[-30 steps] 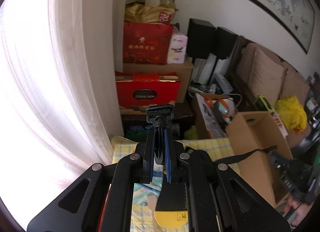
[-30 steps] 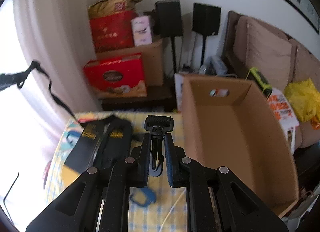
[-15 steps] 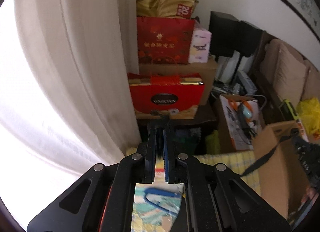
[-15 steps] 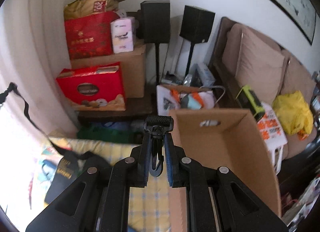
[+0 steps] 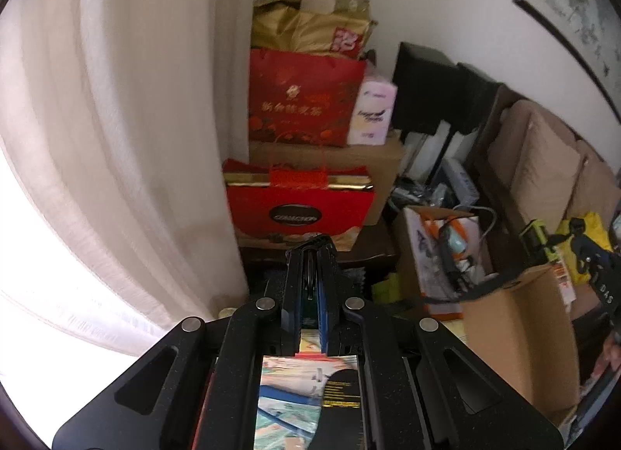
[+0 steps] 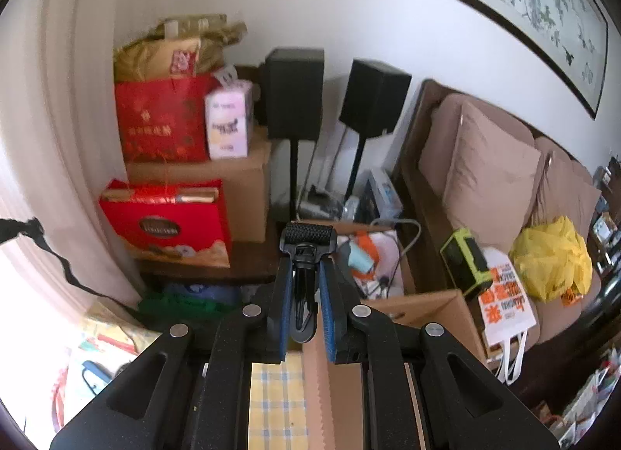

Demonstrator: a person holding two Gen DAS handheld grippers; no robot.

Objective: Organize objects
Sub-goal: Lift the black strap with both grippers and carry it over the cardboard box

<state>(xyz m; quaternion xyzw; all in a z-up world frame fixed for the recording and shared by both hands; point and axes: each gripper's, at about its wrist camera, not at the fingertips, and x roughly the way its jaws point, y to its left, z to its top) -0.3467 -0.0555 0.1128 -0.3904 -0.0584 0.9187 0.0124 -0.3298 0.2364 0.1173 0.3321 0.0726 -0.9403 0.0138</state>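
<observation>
My left gripper (image 5: 310,256) is shut on a black plastic strap clip (image 5: 309,275), seen edge-on between the fingers. My right gripper (image 6: 306,252) is shut on the other black strap clip (image 6: 304,279), its ribbed head poking past the fingertips. A black strap (image 6: 50,259) runs off to the left in the right wrist view; in the left wrist view the strap (image 5: 500,279) stretches right toward the other gripper. The open cardboard box (image 5: 516,337) stands at the right; its rim (image 6: 423,304) lies just below my right gripper. The black bag (image 5: 341,411) lies on the table under my left gripper.
A yellow checked tablecloth (image 6: 277,395) covers the table. A blue carabiner (image 6: 93,374) lies at its left. Red gift boxes (image 5: 300,209), a brown carton (image 6: 240,186), two black speakers (image 6: 295,92) and a sofa (image 6: 489,178) stand behind. A curtain (image 5: 116,139) hangs at the left.
Both grippers have risen and tilted up, each keeping hold of its clip. The table and box have dropped low in both views; the strap now stretches between the grippers.
</observation>
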